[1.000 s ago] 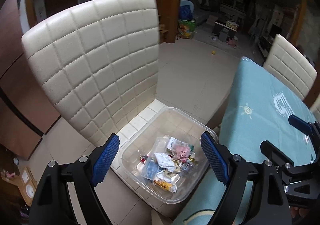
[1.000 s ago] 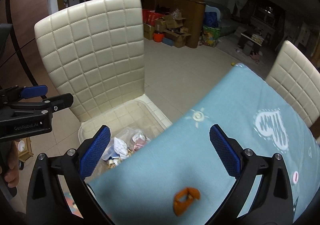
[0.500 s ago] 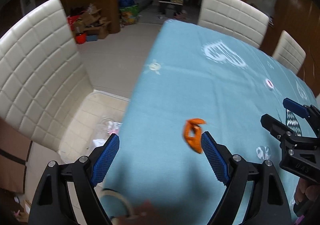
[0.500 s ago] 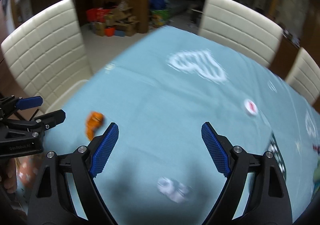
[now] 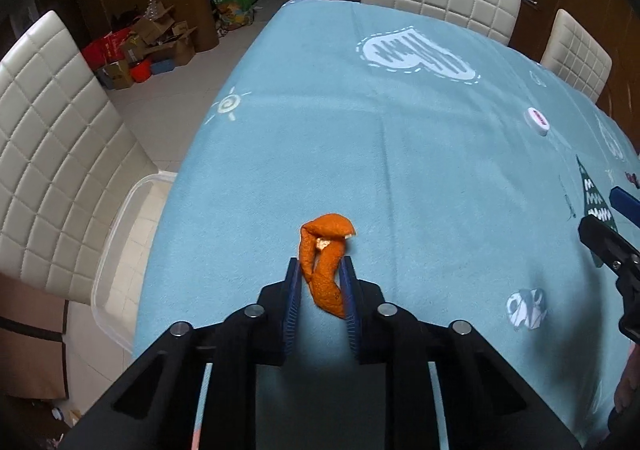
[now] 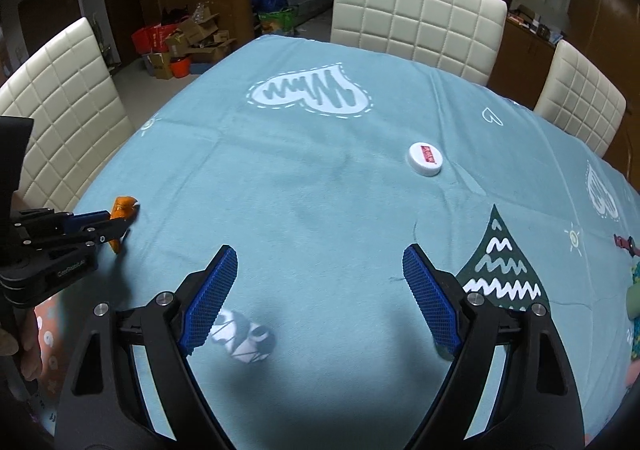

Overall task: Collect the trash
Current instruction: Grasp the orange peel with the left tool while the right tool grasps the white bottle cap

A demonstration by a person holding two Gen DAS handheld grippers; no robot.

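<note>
An orange peel (image 5: 325, 258) lies on the blue tablecloth (image 5: 360, 154), and my left gripper (image 5: 320, 270) is shut on its near half; the far end sticks out past the fingertips. The peel also shows in the right wrist view (image 6: 122, 210), held by the left gripper (image 6: 108, 228) at the table's left edge. My right gripper (image 6: 316, 270) is open and empty above the middle of the cloth (image 6: 320, 178). A white bottle cap (image 6: 425, 158) with a red label lies beyond it; it also shows in the left wrist view (image 5: 537, 121).
A clear plastic bin (image 5: 116, 242) sits on the floor by the table's left edge, next to a cream padded chair (image 5: 52, 154). More cream chairs (image 6: 416, 18) stand at the far side. Boxes and clutter (image 5: 148, 46) lie on the floor beyond.
Both grippers swung from the bin to the table. My left gripper moved onto the orange peel and closed on it. The right gripper stayed open.
</note>
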